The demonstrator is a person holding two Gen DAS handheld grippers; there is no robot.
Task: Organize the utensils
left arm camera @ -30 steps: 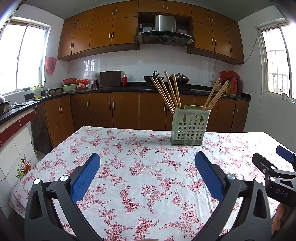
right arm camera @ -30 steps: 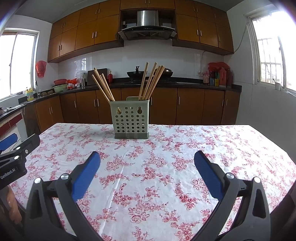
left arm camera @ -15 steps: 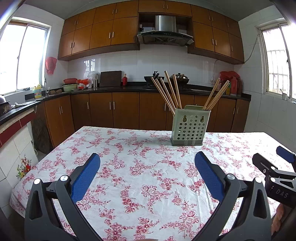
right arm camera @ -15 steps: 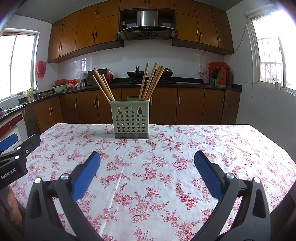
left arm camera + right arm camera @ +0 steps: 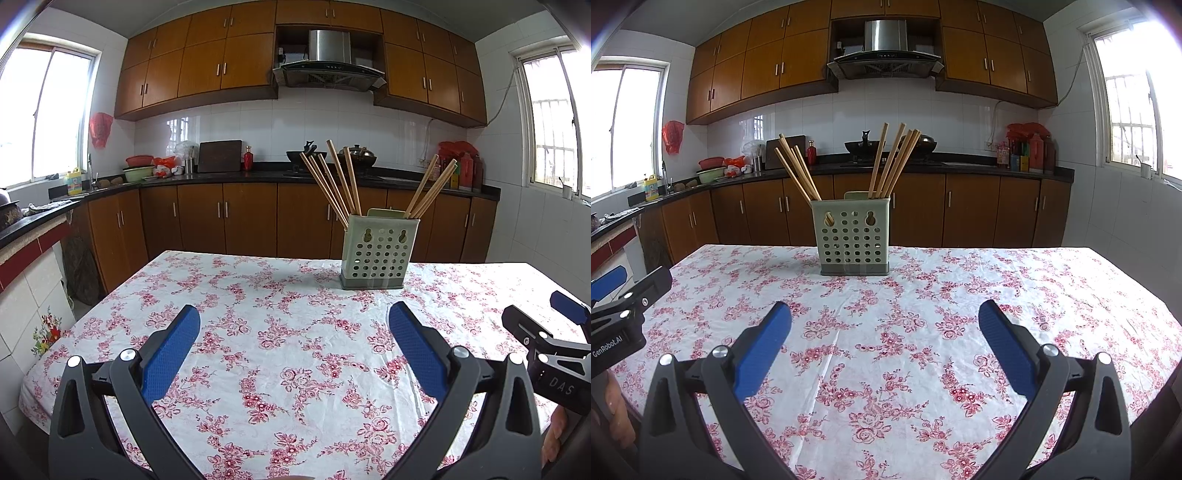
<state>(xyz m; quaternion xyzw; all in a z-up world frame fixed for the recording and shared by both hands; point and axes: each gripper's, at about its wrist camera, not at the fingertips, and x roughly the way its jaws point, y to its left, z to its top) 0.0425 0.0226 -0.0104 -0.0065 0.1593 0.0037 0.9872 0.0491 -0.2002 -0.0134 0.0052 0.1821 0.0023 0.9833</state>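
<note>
A pale green perforated utensil holder (image 5: 378, 253) (image 5: 854, 236) stands upright at the far middle of the table. Wooden chopsticks lean in two bunches inside it, a left bunch (image 5: 330, 181) (image 5: 796, 171) and a right bunch (image 5: 430, 190) (image 5: 894, 160). My left gripper (image 5: 294, 323) is open and empty, held above the near part of the table. My right gripper (image 5: 884, 319) is open and empty too, beside it on the right. Each gripper shows at the edge of the other's view, the right one (image 5: 546, 332) and the left one (image 5: 628, 288).
The table wears a white cloth with red flowers (image 5: 280, 332) (image 5: 923, 295). Behind it runs a dark kitchen counter (image 5: 221, 177) with bowls, a cutting board, a wok and bottles. Wooden cabinets and windows line the walls. The table's right edge (image 5: 1137, 288) falls off near a tiled wall.
</note>
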